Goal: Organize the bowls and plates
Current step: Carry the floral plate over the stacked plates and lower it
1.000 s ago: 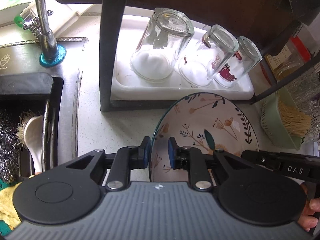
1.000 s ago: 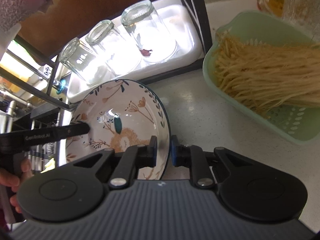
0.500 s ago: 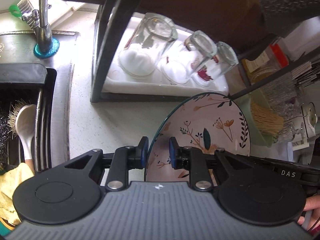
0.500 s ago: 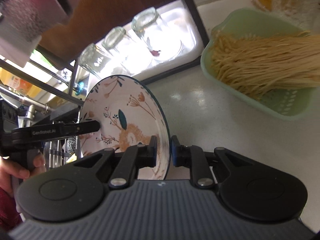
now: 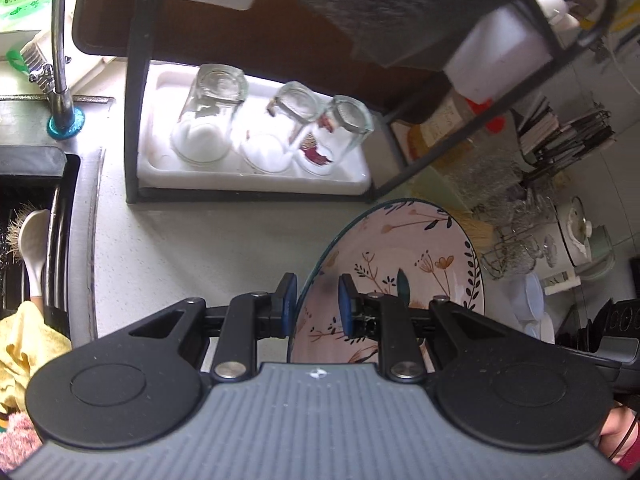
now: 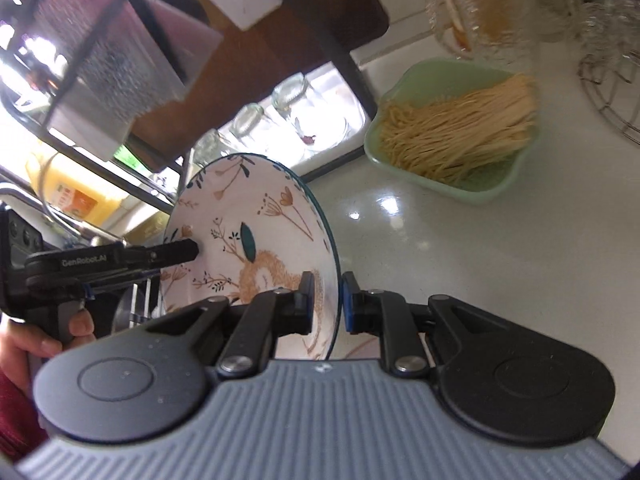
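We hold the floral plate point(image 5: 404, 276) on edge between both pairs of tongs. Our left tongs point(image 5: 314, 306) are nearly closed, the blue pads point(image 5: 289, 307) set either side of the plate's near rim and pinching it. Our right tongs point(image 6: 325, 302) are likewise narrowed onto the opposite rim (only the plate's thickness keeps the pads apart), so the plate stands upright in the air above the pale bench point(image 6: 440, 248), its painted face turned toward the right of the left tongs.

Ahead of the left tongs, under the dark rack point(image 5: 136, 120), three upturned glasses point(image 5: 208, 120) sit on a white tray point(image 5: 160, 168). To the right of the right tongs, a green basket point(image 6: 492, 188) of dry noodles point(image 6: 460, 132) rests on the bench.

Compared with a second ago, the grip on the plate is unchanged, but the plate has risen: the glasses and tray look farther below and ahead, more of the rack's upper shelf shows, and the noodle basket has dropped away from the right tongs.
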`<act>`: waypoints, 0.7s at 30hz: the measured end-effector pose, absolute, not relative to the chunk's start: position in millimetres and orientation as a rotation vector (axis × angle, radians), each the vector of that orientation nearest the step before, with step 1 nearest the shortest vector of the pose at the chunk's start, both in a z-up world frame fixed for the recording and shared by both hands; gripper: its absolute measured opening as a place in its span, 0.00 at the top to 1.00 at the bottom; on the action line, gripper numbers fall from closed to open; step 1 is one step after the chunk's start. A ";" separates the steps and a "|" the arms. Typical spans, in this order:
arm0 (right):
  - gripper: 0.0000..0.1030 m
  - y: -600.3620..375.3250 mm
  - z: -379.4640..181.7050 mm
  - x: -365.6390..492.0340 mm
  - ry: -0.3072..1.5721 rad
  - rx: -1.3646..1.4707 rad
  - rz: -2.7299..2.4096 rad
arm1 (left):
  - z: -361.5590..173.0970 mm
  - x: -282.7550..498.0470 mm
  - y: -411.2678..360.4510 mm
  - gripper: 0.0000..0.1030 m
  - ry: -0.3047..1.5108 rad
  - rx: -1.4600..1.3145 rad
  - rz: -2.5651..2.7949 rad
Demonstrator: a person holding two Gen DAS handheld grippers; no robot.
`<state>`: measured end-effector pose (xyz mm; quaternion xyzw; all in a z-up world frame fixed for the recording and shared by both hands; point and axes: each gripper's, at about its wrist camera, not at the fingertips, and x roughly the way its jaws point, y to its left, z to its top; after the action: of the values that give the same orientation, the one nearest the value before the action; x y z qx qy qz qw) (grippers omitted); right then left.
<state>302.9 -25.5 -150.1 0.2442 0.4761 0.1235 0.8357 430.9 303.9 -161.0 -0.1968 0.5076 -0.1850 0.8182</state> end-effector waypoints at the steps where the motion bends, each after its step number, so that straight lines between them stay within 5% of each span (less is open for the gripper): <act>1: 0.83 -31.1 -147.1 296.3 0.998 0.528 0.260 | -157.4 424.8 299.5 0.77 1.082 -0.414 -0.397; 21: 0.83 -89.9 -179.3 207.1 1.023 0.550 0.137 | -171.9 353.0 211.6 0.77 1.208 -0.282 -0.463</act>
<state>207.1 -90.0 -179.3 0.2596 0.4830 0.0648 0.8337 353.0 211.6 -171.9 -0.1311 0.5608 -0.2150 0.7887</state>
